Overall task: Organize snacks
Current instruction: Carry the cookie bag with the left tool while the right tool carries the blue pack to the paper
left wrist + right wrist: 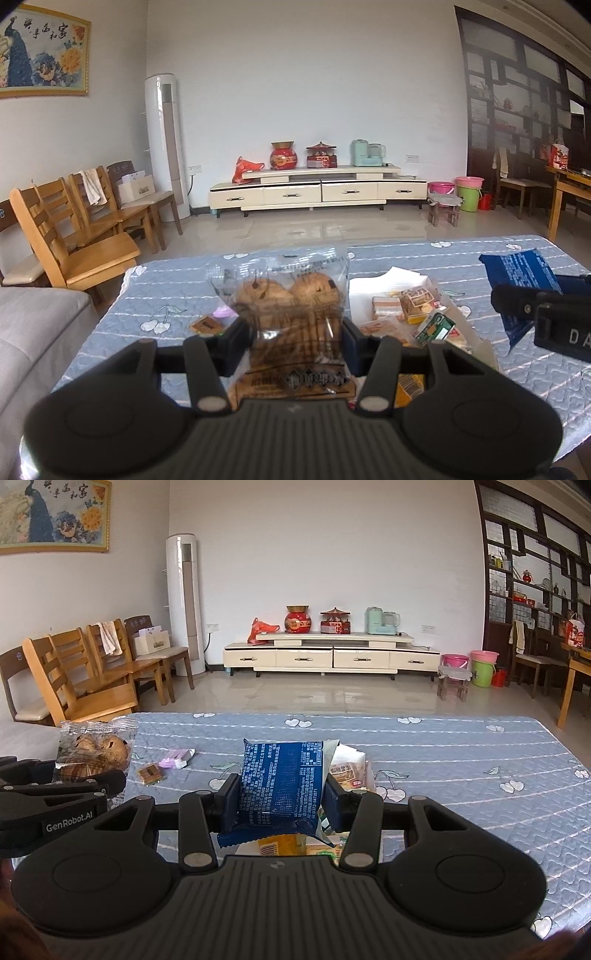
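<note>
My left gripper [293, 338] is shut on a clear bag of brown round cakes [291, 291], held upright above the blue quilted table [177, 291]. The right gripper [281, 794] is shut on a blue snack packet [282, 779], also upright over the table. Each gripper shows in the other's view: the right one [517, 299] with its blue packet [517, 267] at the right edge, the left one [110, 779] with the cake bag [94, 749] at the left. A pile of small wrapped snacks [410, 306] lies on white paper between them.
A small brown wrapped snack [149, 774] and a pink-purple packet [176, 757] lie loose on the cloth to the left. Wooden chairs [74, 236] stand beyond the table's left corner and a grey sofa [33, 332] sits at the left.
</note>
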